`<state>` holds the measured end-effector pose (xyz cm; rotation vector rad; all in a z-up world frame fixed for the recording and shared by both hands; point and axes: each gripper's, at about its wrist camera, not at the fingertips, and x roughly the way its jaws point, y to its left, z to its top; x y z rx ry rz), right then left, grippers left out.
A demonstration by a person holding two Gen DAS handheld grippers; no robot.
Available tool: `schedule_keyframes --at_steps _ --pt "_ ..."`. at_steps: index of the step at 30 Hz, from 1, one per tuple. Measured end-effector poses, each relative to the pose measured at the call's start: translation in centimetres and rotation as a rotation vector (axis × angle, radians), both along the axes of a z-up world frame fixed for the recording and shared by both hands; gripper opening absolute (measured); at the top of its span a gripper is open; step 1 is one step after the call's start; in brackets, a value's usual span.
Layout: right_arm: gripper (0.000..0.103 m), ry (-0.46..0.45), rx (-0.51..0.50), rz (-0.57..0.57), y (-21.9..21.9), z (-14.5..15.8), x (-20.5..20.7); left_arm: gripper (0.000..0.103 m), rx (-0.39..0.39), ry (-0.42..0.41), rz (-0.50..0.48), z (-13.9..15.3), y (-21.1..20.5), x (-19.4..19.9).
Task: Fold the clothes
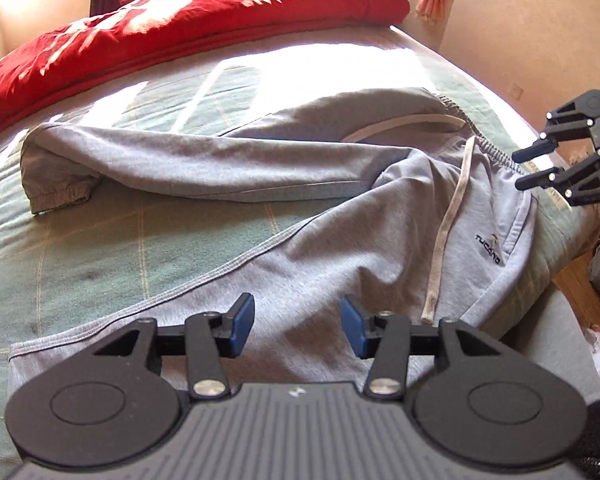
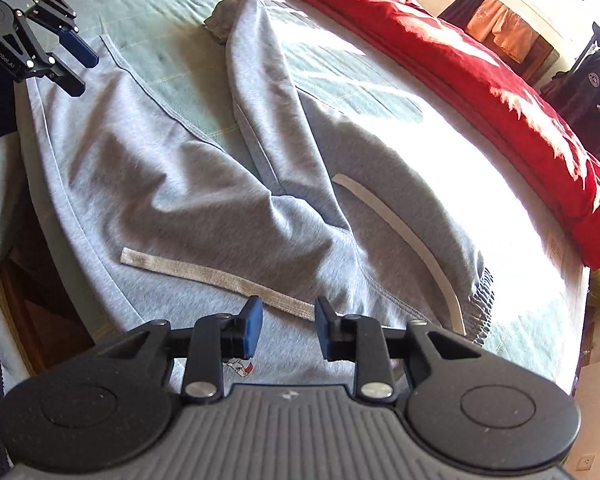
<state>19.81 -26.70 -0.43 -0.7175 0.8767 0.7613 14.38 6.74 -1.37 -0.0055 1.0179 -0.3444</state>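
Grey sweatpants (image 1: 340,240) (image 2: 188,184) lie spread on the bed, legs splayed apart. The far leg ends in an elastic cuff (image 1: 56,196) (image 2: 220,24). A pale drawstring (image 1: 448,232) (image 2: 220,276) trails across the front from the waistband. My left gripper (image 1: 298,326) (image 2: 85,74) hovers open over the near leg, nothing between its blue pads. My right gripper (image 2: 288,328) (image 1: 518,170) is open at the waistband end, just above the drawstring's root, holding nothing.
The bed carries a green checked blanket (image 1: 100,240) (image 2: 340,80). A folded red duvet (image 1: 180,20) (image 2: 480,72) lies along the far side. Past the bed's near corner is wooden floor (image 1: 580,284) with clutter. Clothes (image 2: 500,28) hang by the wall.
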Motion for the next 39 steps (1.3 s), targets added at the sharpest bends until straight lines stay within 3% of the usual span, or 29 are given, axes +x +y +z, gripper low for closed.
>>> schedule_keyframes --at_steps 3,6,9,15,22,27,33,39 --pt "0.043 0.017 0.053 -0.045 0.1 0.6 1.5 0.051 -0.076 0.042 0.115 -0.5 1.8 2.6" --pt "0.043 0.061 0.118 -0.104 0.2 0.9 3.5 0.062 -0.164 0.070 0.232 -1.2 4.1 5.4" --pt "0.045 0.113 0.189 -0.165 0.4 0.8 6.0 0.064 -0.225 0.083 0.312 -2.0 6.2 7.8" --pt "0.047 0.177 0.289 -0.255 2.1 -0.3 11.6 0.064 -0.271 0.069 0.459 -4.1 10.4 11.6" --pt "0.048 0.221 0.377 -0.270 5.4 -3.0 16.3 0.059 -0.309 0.084 0.715 -8.7 17.8 15.4" --pt "0.048 0.255 0.435 -0.260 7.3 -4.8 18.2 0.059 -0.498 0.047 0.901 -12.1 22.6 17.9" --pt "0.050 0.279 0.453 -0.291 8.6 -6.7 20.3 0.059 -0.479 0.038 0.940 -15.7 23.7 22.2" --pt "0.052 0.289 0.477 -0.319 8.7 -7.9 21.3 0.059 -0.375 -0.024 0.890 -15.7 22.9 25.0"
